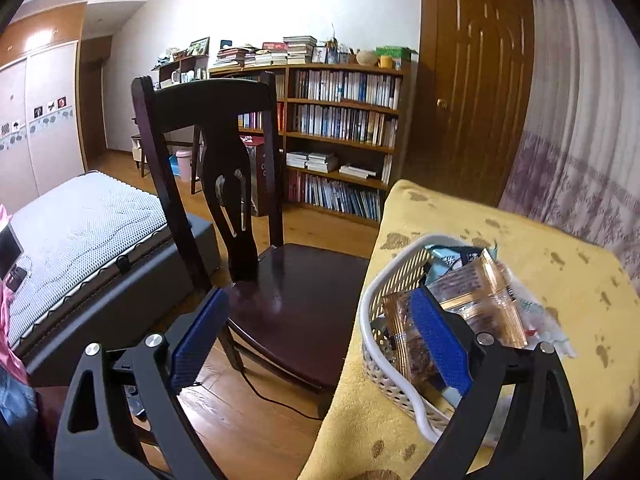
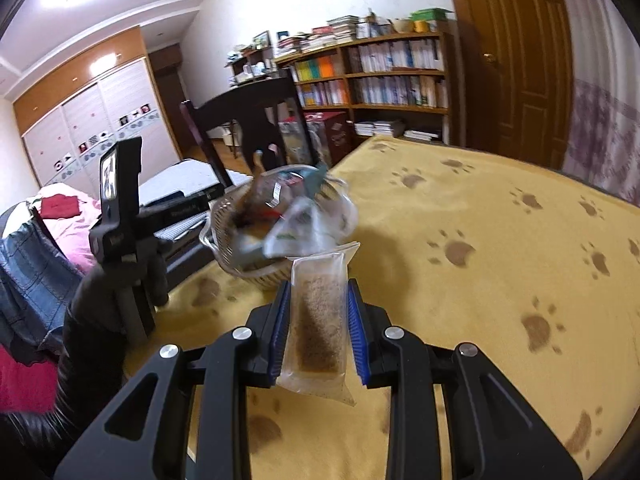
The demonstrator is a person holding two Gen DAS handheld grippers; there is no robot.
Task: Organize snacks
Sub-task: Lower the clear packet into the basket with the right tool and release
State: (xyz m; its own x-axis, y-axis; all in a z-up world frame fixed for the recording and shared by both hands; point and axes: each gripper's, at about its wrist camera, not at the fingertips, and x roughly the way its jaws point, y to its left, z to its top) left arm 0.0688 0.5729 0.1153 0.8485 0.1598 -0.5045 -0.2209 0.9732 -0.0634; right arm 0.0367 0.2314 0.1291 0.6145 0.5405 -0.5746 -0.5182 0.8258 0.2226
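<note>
We are gripping a clear snack packet [image 2: 320, 312] in the right gripper [image 2: 319, 320], near the basket [image 1: 374, 304].
Left gripper [image 1: 320, 336] is spread wide, straddling the basket rim at the tabletop [image 2: 500, 280] edge; chair [image 1: 280, 280] just beside.

My left gripper [image 1: 320, 332] spread wide across the lower frame, blue pads far apart, my right gripper [image 2: 318, 320] at lower centre, pads pressed in on a clear packet [image 2: 318, 320], level.
</note>
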